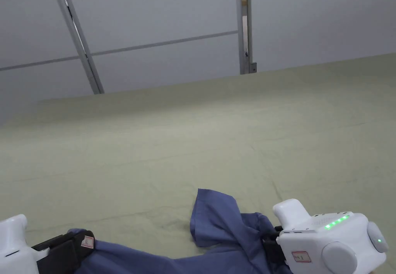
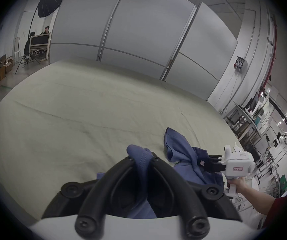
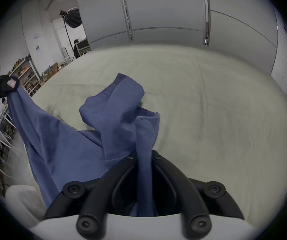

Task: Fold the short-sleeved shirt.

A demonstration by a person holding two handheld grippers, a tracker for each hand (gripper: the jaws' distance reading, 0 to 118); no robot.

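Note:
A blue short-sleeved shirt [image 1: 216, 224] hangs stretched between my two grippers over the near edge of a pale green table [image 1: 201, 131]. My left gripper [image 1: 83, 244] is at the bottom left, shut on a bunched fold of the shirt [image 2: 141, 155]; its jaws pinch the cloth in the left gripper view [image 2: 141, 158]. My right gripper [image 1: 270, 236] is at the bottom right, shut on another fold [image 3: 144, 139]; the cloth runs up between its jaws [image 3: 143, 156]. A sleeve [image 3: 122, 94] flops forward above the right gripper. The shirt's lower part is hidden below the frame.
The green cloth-covered table [image 2: 87, 108] stretches wide ahead to grey wall panels [image 1: 162, 27]. A studio lamp on a stand [image 2: 47, 3] and a seated person [image 2: 46, 29] are far left. Shelves and desks [image 2: 253, 122] stand to the right.

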